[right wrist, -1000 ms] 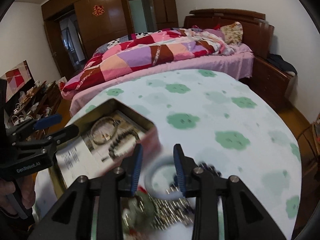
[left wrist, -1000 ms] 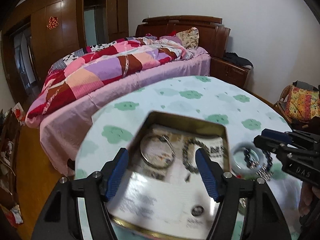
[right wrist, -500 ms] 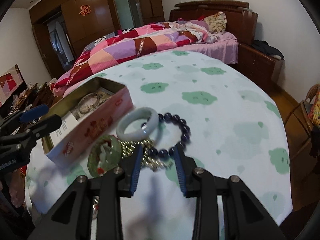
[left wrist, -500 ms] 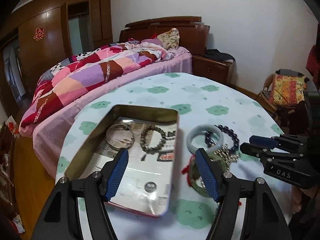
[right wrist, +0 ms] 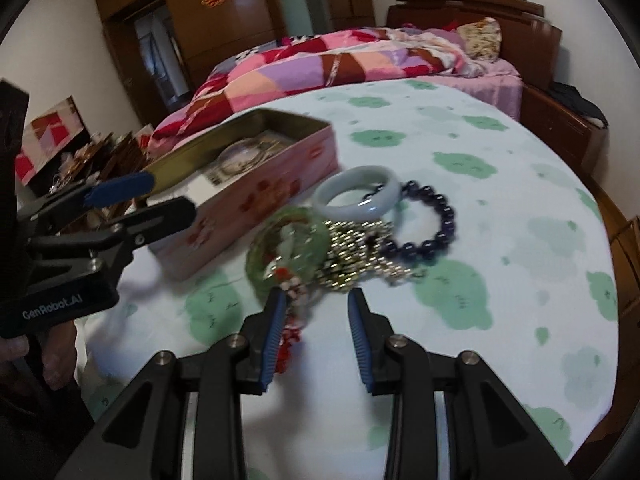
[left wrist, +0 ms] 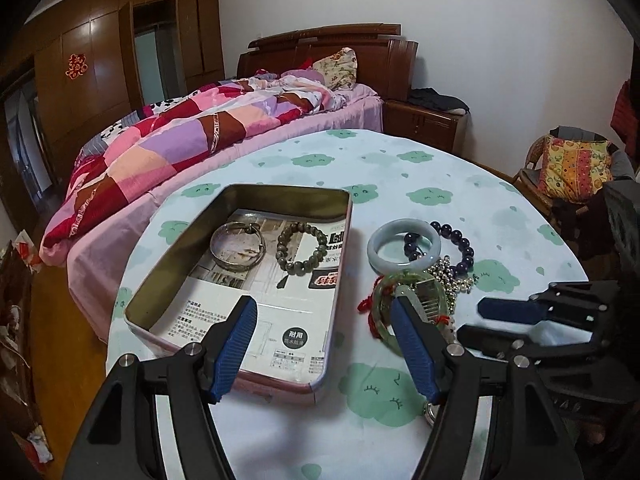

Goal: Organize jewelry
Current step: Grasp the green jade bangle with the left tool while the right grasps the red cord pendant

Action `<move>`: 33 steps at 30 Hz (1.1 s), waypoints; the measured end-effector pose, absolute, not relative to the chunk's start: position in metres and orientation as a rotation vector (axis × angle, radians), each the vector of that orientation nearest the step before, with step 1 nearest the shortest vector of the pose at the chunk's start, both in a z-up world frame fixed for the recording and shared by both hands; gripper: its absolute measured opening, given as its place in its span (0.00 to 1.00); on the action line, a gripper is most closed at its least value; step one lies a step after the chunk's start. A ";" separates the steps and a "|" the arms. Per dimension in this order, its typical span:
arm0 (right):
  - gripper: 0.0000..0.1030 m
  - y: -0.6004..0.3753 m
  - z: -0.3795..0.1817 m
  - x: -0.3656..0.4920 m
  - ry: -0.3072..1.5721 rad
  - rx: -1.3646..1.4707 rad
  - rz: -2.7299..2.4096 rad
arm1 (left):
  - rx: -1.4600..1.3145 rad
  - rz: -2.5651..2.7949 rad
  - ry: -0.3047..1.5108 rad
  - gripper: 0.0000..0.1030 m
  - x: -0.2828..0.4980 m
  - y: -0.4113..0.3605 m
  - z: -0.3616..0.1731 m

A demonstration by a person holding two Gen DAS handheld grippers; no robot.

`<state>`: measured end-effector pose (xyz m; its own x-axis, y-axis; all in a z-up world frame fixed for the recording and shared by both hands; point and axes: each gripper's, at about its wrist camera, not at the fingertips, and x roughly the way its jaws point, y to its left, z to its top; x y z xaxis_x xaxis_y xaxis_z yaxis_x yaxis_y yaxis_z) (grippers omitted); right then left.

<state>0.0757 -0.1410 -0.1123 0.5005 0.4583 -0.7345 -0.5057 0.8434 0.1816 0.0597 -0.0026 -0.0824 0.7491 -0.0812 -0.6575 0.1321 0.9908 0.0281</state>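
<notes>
An open pink tin (left wrist: 338,264) (right wrist: 256,196) lined with printed paper holds a silver bangle (left wrist: 237,250) and a green bead bracelet (left wrist: 302,253). To its right on the table lie a pale jade bangle (left wrist: 403,245) (right wrist: 356,196), a dark bead bracelet (left wrist: 460,246) (right wrist: 430,226), a silver chain heap (left wrist: 450,280) (right wrist: 352,252) and a green bangle with red cord (left wrist: 390,308) (right wrist: 288,256). My left gripper (left wrist: 322,312) is open and empty above the tin's near end. My right gripper (right wrist: 316,300) is open and empty just short of the green bangle.
The round table (left wrist: 400,184) has a pale cloth with green cloud prints. A bed with a patchwork quilt (left wrist: 180,144) stands behind it, a nightstand (left wrist: 424,124) at its head. A chair with a yellow cushion (left wrist: 572,168) stands at the right.
Both grippers have drawn back from the tin and the pile, so more of the table shows. The right gripper has opened a little wider and swung left toward the green bangle.
</notes>
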 end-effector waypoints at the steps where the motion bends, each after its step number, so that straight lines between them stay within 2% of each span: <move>1: 0.35 -0.139 -0.113 0.076 0.872 -0.065 0.587 | 0.076 -0.119 0.714 0.68 0.059 -0.003 -0.083; 9: 0.35 -0.130 -0.125 0.081 0.916 -0.087 0.609 | 0.071 -0.147 0.713 0.68 0.057 -0.006 -0.084; 11: 0.29 -0.130 -0.128 0.082 0.921 -0.084 0.612 | 0.073 -0.153 0.710 0.68 0.057 -0.007 -0.084; 12: 0.14 -0.130 -0.127 0.081 0.917 -0.084 0.620 | 0.074 -0.153 0.710 0.68 0.056 -0.007 -0.084; 13: 0.08 -0.130 -0.126 0.080 0.913 -0.078 0.632 | 0.074 -0.155 0.708 0.68 0.056 -0.007 -0.083; 25: 0.08 -0.163 -0.081 0.072 0.723 0.065 0.579 | 0.103 -0.195 0.693 0.68 0.049 -0.021 -0.081; 33: 0.08 -0.188 -0.066 0.078 0.663 0.121 0.490 | 0.102 -0.239 0.718 0.68 0.056 -0.030 -0.086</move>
<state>0.0784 -0.1885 -0.0658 0.6793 0.4732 -0.5609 -0.3972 0.8798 0.2612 0.0556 -0.0303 -0.0858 0.7272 -0.1813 -0.6620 0.2514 0.9678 0.0111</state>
